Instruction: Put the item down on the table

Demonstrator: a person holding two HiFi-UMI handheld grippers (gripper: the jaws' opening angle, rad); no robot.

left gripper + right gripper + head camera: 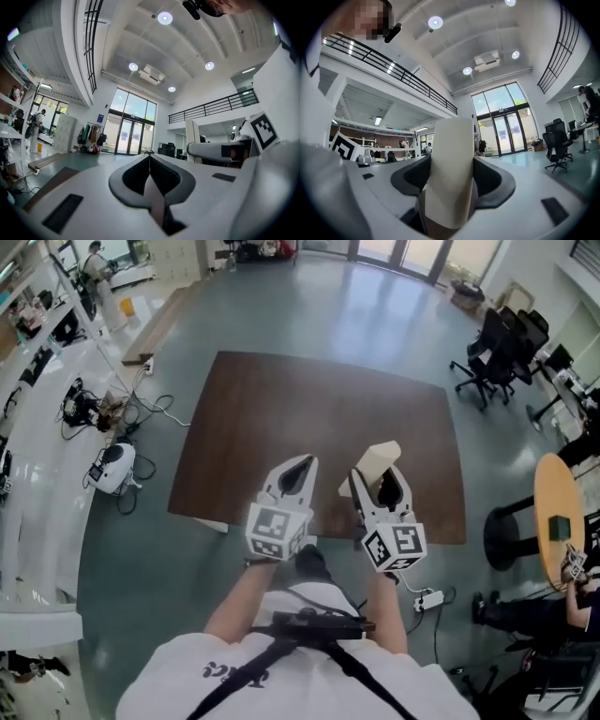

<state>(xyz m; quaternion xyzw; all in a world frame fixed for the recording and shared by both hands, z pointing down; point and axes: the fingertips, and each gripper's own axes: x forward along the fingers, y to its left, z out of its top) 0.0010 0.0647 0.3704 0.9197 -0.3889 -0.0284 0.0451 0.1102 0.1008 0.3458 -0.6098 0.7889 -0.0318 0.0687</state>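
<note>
A cream-coloured, block-like item (379, 461) stands up between the jaws of my right gripper (377, 482), which is shut on it over the near edge of the brown table (281, 409). In the right gripper view the item (451, 159) fills the gap of the right gripper (451, 187) and rises toward the ceiling. My left gripper (300, 470) hangs beside it to the left, also over the table's near edge. The left gripper view shows the left gripper (149, 156) with its jaws closed together and nothing between them. Both grippers tilt upward.
The table top carries nothing. Black office chairs (497, 352) stand at the back right, and a round wooden table (562, 512) at the right. A power strip (429, 599) lies on the floor near my feet. White counters (37, 456) and cables run along the left.
</note>
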